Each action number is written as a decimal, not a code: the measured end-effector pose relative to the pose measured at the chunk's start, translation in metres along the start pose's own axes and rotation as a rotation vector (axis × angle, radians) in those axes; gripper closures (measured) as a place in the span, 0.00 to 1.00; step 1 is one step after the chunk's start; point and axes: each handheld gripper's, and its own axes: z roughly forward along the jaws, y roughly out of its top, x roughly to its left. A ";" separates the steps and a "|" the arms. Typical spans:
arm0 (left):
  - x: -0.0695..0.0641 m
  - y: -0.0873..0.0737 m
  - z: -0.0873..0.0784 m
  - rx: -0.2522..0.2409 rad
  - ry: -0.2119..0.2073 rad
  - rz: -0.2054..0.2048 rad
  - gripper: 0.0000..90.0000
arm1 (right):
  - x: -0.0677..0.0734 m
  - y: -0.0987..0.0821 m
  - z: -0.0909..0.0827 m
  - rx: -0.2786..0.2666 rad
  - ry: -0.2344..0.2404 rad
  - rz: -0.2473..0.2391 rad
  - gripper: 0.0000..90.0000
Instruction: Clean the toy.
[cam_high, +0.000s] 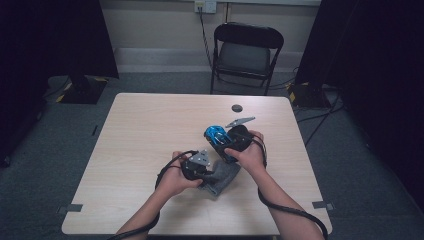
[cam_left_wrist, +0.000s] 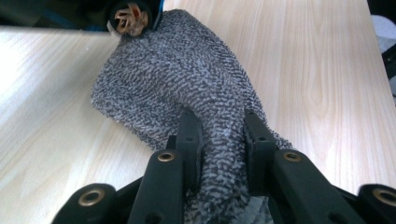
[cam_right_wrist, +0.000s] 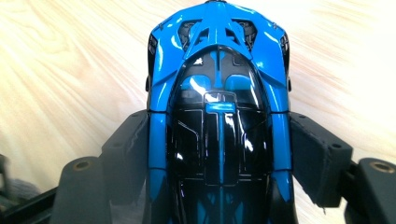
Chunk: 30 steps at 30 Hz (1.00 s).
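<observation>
My left gripper (cam_left_wrist: 219, 140) pinches a fold of the grey cloth (cam_left_wrist: 187, 88), which lies on the table (cam_high: 150, 130) near its front edge. My right gripper (cam_right_wrist: 219, 154) clamps the blue toy car (cam_right_wrist: 217, 93) by its sides, at about one o'clock from the cloth, touching it.

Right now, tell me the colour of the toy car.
The car is glossy blue with a black roof and a blue centre stripe, clearest in the right gripper view.
</observation>
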 end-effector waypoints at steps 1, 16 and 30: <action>0.002 -0.002 -0.003 0.000 0.014 -0.006 0.81 | -0.003 -0.002 -0.001 0.003 -0.005 0.008 0.31; 0.050 -0.061 -0.065 0.024 0.391 -0.208 0.76 | -0.036 -0.047 0.009 0.129 -0.063 0.041 0.31; 0.060 -0.068 -0.063 0.002 0.387 -0.256 0.72 | -0.043 -0.054 0.013 0.131 -0.091 0.034 0.31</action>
